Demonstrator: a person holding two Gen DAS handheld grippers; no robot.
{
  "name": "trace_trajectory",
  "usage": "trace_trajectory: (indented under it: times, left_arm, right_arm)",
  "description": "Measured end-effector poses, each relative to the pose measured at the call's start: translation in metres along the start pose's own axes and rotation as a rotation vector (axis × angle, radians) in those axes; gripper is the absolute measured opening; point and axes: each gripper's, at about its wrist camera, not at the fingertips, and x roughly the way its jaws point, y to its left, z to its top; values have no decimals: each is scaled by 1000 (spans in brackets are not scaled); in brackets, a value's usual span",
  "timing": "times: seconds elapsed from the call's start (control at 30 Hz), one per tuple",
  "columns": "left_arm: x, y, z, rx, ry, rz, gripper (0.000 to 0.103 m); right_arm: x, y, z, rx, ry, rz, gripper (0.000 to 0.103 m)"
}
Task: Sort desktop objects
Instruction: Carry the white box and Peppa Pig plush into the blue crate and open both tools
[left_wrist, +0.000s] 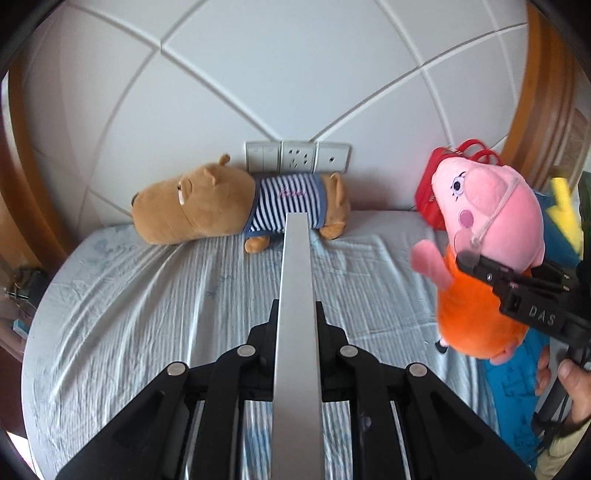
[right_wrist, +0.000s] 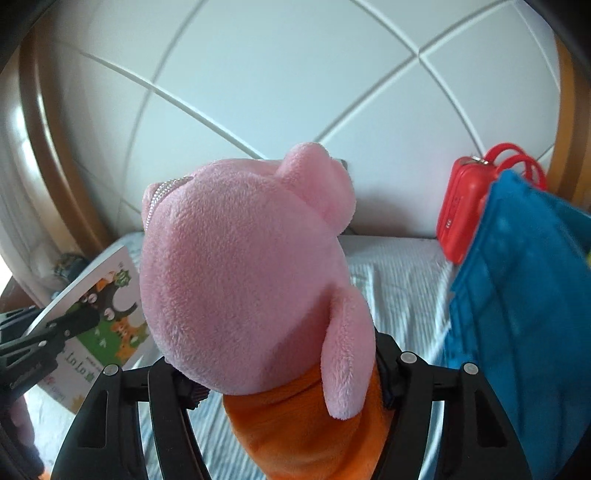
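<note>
Right gripper (right_wrist: 288, 387) has the pig plush (right_wrist: 243, 280) pinched between its fingers at the orange body, just under the pink head. The plush is lifted clear of the bed (right_wrist: 399, 280), head up and facing away from the right wrist camera. In the left view the same pig plush (left_wrist: 487, 236) hangs at right, above the blue cloth (left_wrist: 517, 384), with the right gripper (left_wrist: 495, 269) closed on it from the side.

Left gripper (left_wrist: 295, 325) has its fingers pressed flat on a thin book seen edge-on (left_wrist: 295, 295), held over the bed sheet (left_wrist: 147, 314). The right view shows that book (right_wrist: 107, 310) as a picture book with a cartoon cover, clamped at its lower edge.

Brown bear plush in a striped shirt (left_wrist: 236, 206) lies on its side at the head of the bed, touching the wall just below the wall sockets (left_wrist: 297, 157). Red case with handles (right_wrist: 465, 210) stands against the wall, beside the blue cloth (right_wrist: 517, 314).
</note>
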Motion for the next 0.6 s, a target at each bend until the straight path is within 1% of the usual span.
trace_trajectory:
  times: [0.1, 0.27, 0.37, 0.5, 0.6]
  left_arm:
    - [-32, -3, -8, 17, -27, -23, 13]
    - [-72, -6, -23, 55, -46, -52, 13]
    - [-96, -13, -32, 83, -58, -73, 13]
    - [-120, -31, -35, 113, -78, -100, 13]
    - [-136, -57, -29, 125, -98, -132, 13]
  right_arm:
    - [-34, 12, -8, 1, -16, -9, 67]
    - [-86, 38, -27, 4, -35, -32, 67]
    - [-118, 46, -39, 22, -57, -46, 67]
    - [-167, 48, -45, 43, -99, -57, 67]
    - [-205, 33, -43, 60, -147, -68, 67]
